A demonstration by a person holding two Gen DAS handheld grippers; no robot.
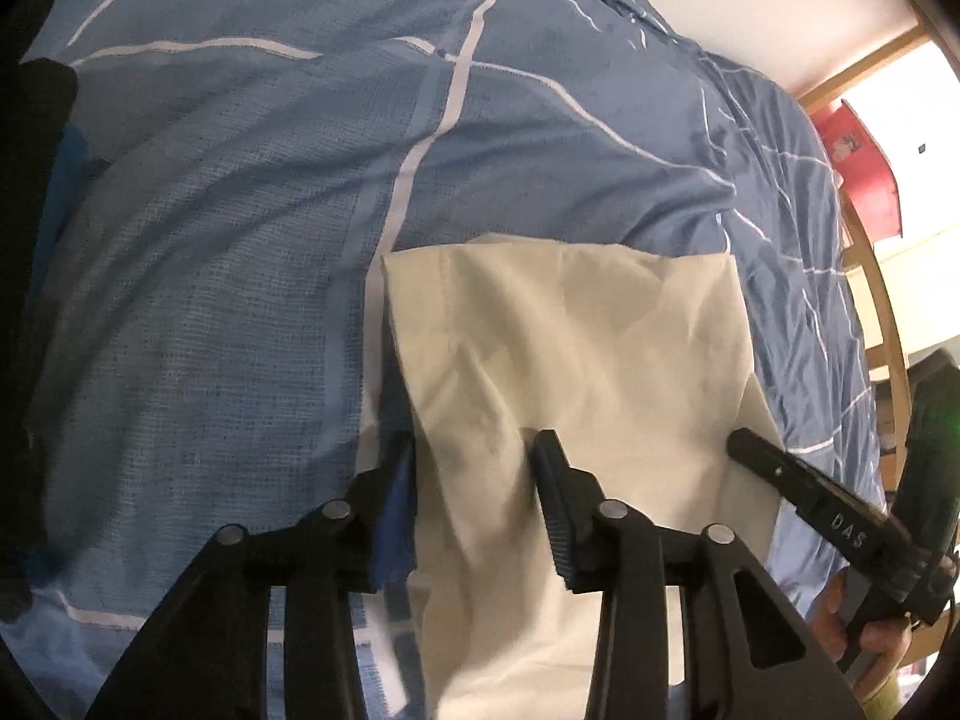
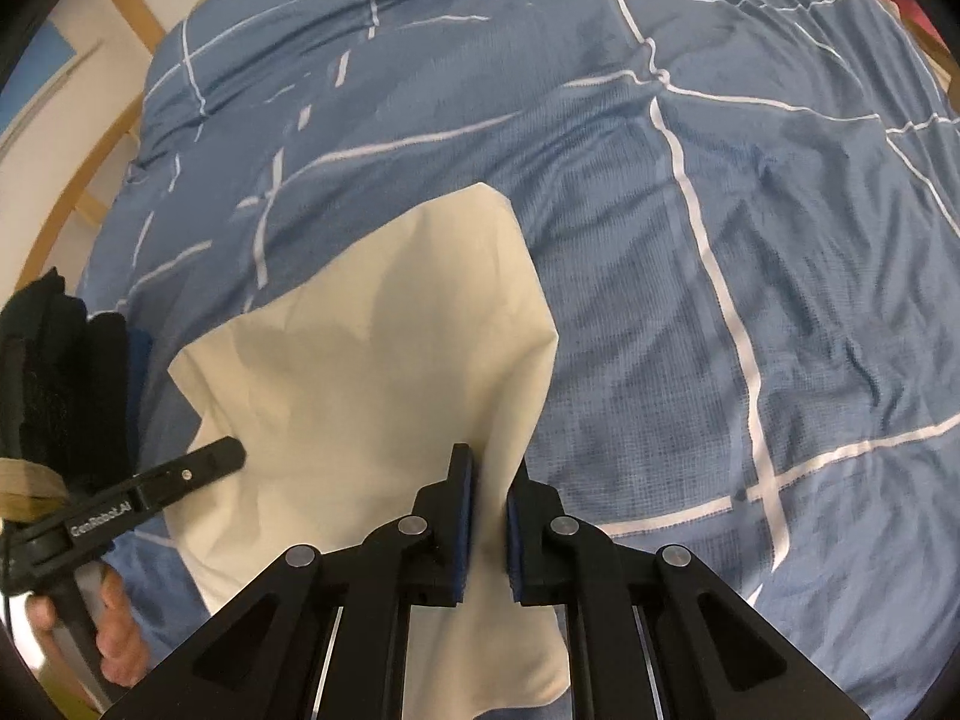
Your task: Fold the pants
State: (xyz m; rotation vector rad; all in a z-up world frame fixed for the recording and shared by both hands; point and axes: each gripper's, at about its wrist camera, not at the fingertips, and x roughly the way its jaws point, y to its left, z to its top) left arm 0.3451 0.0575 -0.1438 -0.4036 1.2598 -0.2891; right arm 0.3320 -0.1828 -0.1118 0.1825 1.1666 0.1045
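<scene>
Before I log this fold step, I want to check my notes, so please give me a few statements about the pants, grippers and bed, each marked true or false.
1. The pants are cream coloured. True.
2. The right gripper is wide open and clear of the cloth. False: its fingers are nearly together with a fold of the pants between them.
3. The bedspread is blue with white lines. True.
4. The left gripper has pants cloth between its fingers. True, though its fingers stand apart.
5. The pants lie on a bare wooden floor. False: they lie on the bedspread.
6. A stack of dark clothes sits at the left edge of the right wrist view. True.
</scene>
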